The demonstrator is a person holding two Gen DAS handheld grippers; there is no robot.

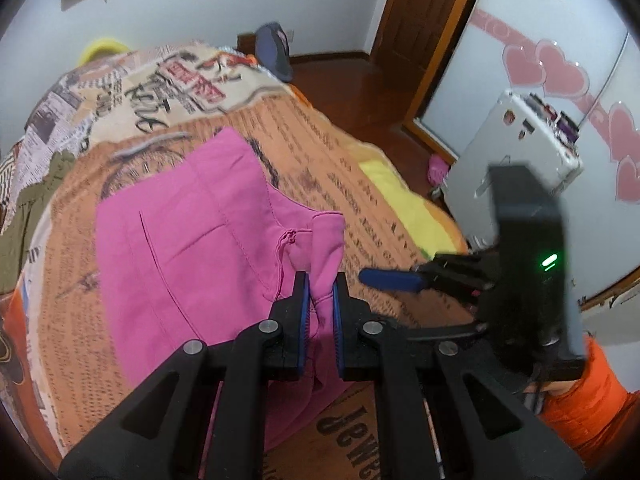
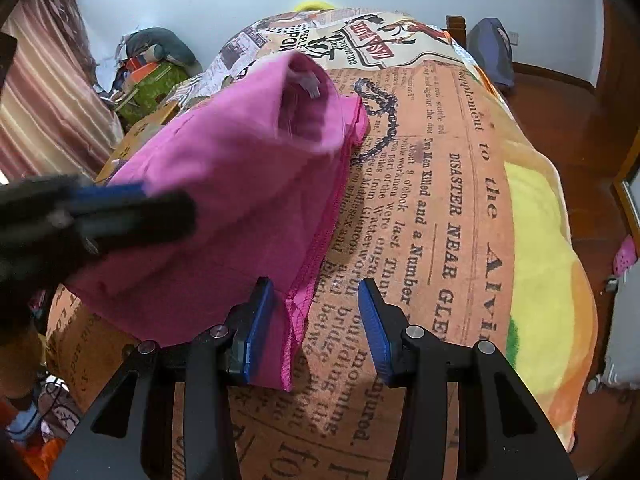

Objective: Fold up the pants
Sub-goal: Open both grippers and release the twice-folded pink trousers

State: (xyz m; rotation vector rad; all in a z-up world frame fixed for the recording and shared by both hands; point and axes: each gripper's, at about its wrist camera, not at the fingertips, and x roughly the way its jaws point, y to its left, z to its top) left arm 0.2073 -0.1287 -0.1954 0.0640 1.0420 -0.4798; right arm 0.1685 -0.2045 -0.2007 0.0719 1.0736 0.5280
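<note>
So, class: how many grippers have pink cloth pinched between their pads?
1. The left gripper is shut on a fold of the pants. The right gripper stands open by their edge, holding nothing.

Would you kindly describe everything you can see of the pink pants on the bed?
The pink pants are soft, matte knit fabric with stitched seams and overlocked edges, lying partly folded on the newspaper-print bedspread. The left gripper pinches a bunched corner between its jaws, lifting it slightly. In the right wrist view one edge lies between the open jaws of the right gripper, against its left pad.
</note>
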